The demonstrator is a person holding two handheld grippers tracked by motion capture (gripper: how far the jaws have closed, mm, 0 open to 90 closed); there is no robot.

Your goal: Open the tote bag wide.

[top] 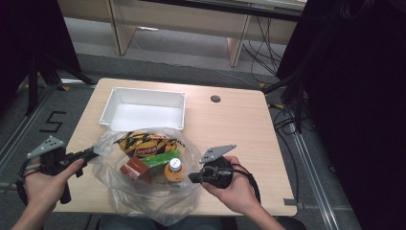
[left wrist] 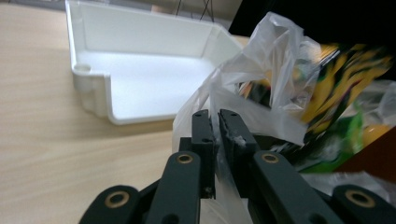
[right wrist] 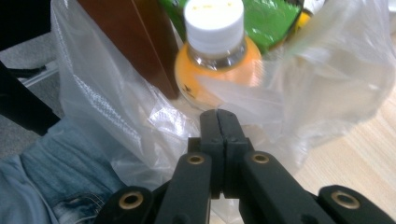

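A clear plastic bag (top: 119,191) lies at the table's front middle. It holds a yellow-and-black chips bag (top: 143,143), a green package (top: 160,159), a brown box (top: 135,168) and an orange drink bottle (top: 174,170) with a white cap. My left gripper (top: 95,152) is shut on the bag's left rim, and film is pinched between its jaws (left wrist: 217,116). At the bag's right rim, my right gripper (top: 190,178) is shut on the film (right wrist: 218,114), just in front of the bottle (right wrist: 217,60) and the box (right wrist: 135,42).
A white tray (top: 143,115) stands behind the bag, with nothing in it (left wrist: 154,79). A round cable hole (top: 215,98) sits at the back right of the wooden table (top: 239,139). The bag hangs over the front edge above the person's jeans (right wrist: 56,177).
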